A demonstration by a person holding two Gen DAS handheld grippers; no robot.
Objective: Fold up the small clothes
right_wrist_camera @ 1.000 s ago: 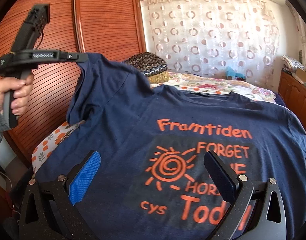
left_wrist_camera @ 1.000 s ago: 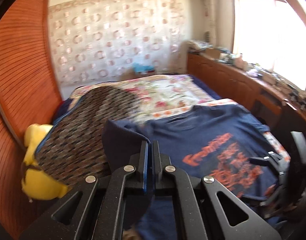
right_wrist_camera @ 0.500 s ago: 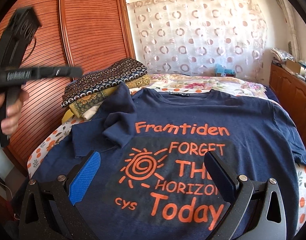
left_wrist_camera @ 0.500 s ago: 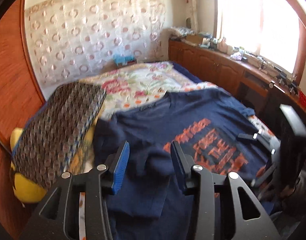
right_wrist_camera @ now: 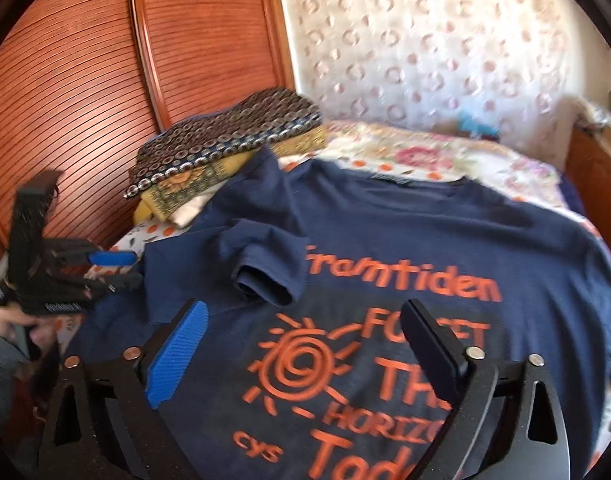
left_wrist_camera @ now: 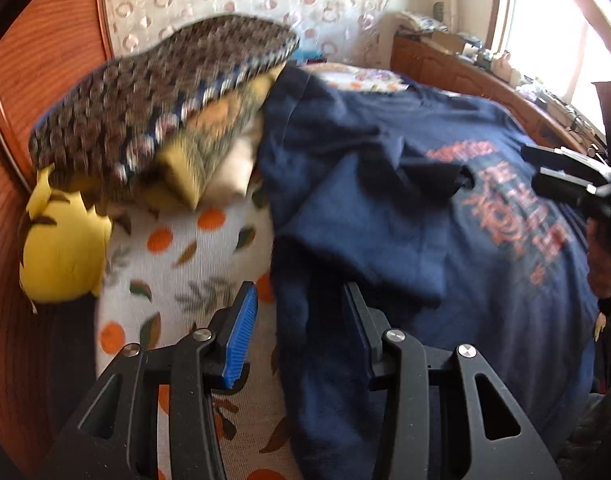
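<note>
Navy cotton T-shirt with orange printed lettering lies front-up across the bed, its one sleeve folded in over the chest near the bed's left edge. The left gripper hangs released, jaws apart over the shirt's side hem, nothing pinched. The right gripper hovers above the printed sun, jaws wide and closing, empty. A stack of folded patterned cloths sits at the bed's far left corner beside a yellow plush toy.
</note>
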